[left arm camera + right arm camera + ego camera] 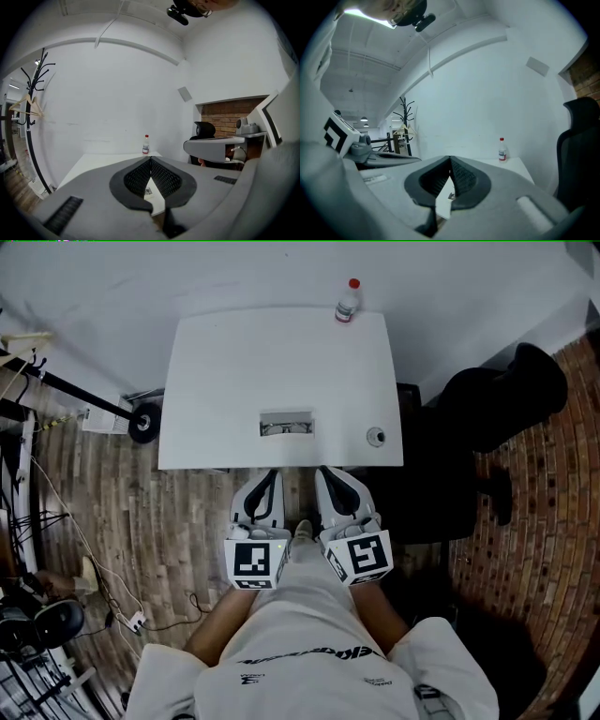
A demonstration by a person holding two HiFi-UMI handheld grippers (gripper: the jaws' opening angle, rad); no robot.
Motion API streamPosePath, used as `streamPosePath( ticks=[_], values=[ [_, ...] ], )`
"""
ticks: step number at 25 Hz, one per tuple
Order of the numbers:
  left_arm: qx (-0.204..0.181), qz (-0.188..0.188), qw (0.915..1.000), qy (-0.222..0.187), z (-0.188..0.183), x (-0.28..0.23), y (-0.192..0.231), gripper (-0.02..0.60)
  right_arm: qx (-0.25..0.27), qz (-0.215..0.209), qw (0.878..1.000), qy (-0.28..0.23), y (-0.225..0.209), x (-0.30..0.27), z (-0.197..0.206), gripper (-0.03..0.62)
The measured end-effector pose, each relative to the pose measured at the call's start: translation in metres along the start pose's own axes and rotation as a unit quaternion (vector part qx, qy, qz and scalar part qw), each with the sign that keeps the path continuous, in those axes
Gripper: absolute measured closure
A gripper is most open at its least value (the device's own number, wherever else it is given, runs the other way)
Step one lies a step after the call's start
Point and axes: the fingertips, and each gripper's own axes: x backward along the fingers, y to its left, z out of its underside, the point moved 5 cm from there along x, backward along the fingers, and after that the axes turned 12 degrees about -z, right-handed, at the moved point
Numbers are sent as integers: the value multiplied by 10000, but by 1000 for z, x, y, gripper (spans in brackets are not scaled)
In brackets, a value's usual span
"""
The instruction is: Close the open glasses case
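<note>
Your left gripper (271, 474) and right gripper (325, 472): jaws pressed together, holding nothing. Glasses case (287, 424): open, on table (225, 371).

Person wears a white short-sleeved T-shirt (309, 673), with a line of black print across the chest and smaller black marks lower on each side. Left gripper (272, 474) and right gripper (325, 471) have white-grey moulded shells edged in black, and each carries a white cube, left cube (255, 562) and right cube (360, 556), faced with black square markers. Seen close, the fingers (140, 178) (464, 177) are matt grey with black grid-textured pads in a dark surround, and small ribbed dark strips are set into the shell.
</note>
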Motion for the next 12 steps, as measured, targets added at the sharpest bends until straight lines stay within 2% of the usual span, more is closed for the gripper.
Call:
streamPosePath(
  ticks=[7, 12],
  values=[
    [-17, -131, 9994, 335, 7, -34, 16, 583, -233, -20, 9996, 185, -20, -26, 16, 594],
    [90, -3, 9990, 448, 12, -66, 37, 583, -287, 113, 9991, 300, -27, -55, 26, 594]
  ],
)
